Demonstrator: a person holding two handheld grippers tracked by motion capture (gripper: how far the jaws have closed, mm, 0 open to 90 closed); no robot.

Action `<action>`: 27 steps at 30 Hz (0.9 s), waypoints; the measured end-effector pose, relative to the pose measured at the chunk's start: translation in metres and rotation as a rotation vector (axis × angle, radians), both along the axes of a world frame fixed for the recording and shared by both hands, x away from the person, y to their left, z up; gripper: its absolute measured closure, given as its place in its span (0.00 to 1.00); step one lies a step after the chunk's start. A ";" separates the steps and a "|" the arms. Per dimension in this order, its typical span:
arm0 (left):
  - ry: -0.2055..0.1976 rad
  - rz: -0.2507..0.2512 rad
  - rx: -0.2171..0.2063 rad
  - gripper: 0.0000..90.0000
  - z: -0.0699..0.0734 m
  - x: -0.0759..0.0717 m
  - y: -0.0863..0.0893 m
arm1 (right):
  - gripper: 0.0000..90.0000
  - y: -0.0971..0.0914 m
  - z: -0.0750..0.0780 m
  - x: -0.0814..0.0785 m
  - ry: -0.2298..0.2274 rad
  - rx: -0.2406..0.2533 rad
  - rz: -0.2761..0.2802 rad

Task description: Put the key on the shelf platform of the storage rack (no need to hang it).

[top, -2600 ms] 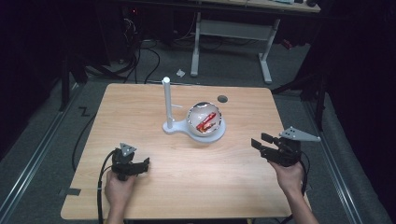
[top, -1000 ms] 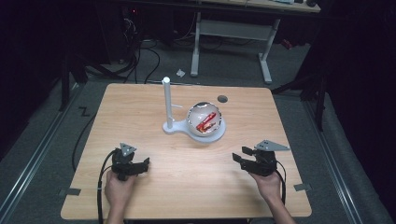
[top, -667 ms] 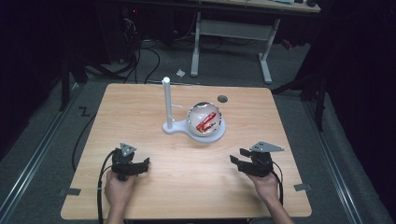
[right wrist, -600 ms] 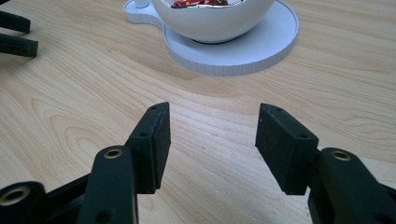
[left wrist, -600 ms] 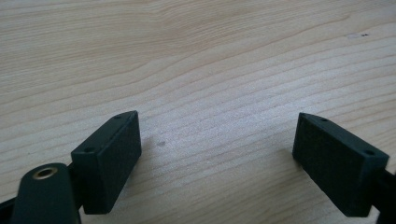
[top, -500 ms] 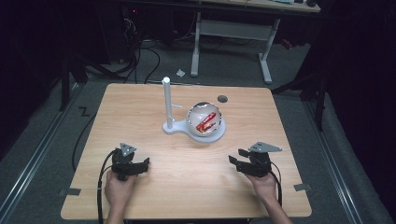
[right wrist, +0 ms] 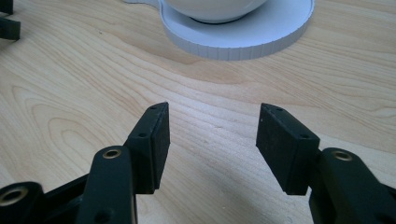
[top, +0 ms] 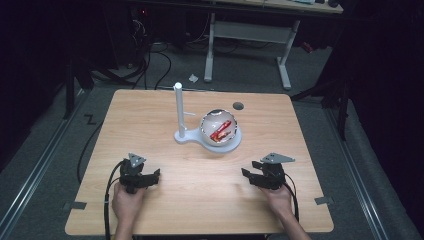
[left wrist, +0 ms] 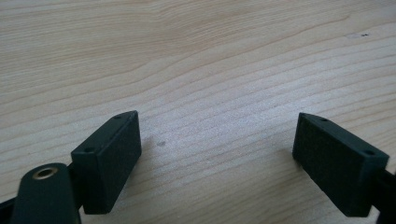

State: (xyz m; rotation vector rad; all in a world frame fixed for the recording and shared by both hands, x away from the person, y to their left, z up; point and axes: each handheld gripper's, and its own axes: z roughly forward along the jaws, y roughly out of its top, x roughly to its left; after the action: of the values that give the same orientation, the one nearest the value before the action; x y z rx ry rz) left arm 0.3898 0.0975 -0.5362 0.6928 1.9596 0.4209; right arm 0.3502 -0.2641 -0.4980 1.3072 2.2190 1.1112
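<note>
Both your claws sit low over the near edge of the counter [top: 165, 115], and neither holds anything: your left claw [top: 152, 176] stands wide with only bare wood between its pads, and your right claw [top: 250, 174] is parted to a middling gap, also on nothing. The thing nearest your reach is the white bowl [top: 219, 128], which rests on the round end of a white base plate [top: 235, 142] near the middle of the counter, well apart from both hands; a white upright post [top: 178, 107] rises from the other end of that plate, to the bowl's left in the high view. In the right gripper view the bowl's underside [right wrist: 212, 9] and the ribbed rim of the plate [right wrist: 243, 44] lie straight ahead of your right claw, so that hand looks best placed to go in. Approach level and slow, and keep the pads clear of the plate rim. The bowl looks smooth and rounded, so it could slip or tip if you pinch it off-centre. Inside the bowl lies something red with a touch of yellow [top: 220, 132], perhaps a wrapped snack; it is too small to name. If that is what you want, come down from above through the bowl's mouth.
</note>
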 end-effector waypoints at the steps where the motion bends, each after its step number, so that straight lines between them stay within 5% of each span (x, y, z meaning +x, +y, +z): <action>1: 0.000 0.000 0.000 0.18 0.000 0.000 0.000 | 0.50 0.000 -0.001 0.000 0.003 0.001 -0.003; 27: 0.000 0.000 0.000 0.18 0.000 0.000 0.000 | 0.48 0.008 -0.028 0.012 0.028 -0.063 -0.046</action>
State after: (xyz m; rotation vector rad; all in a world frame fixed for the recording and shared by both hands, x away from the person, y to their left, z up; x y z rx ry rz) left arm 0.3898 0.0975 -0.5362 0.6928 1.9598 0.4208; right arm 0.3619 -0.2564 -0.5264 1.3479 2.2136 1.0042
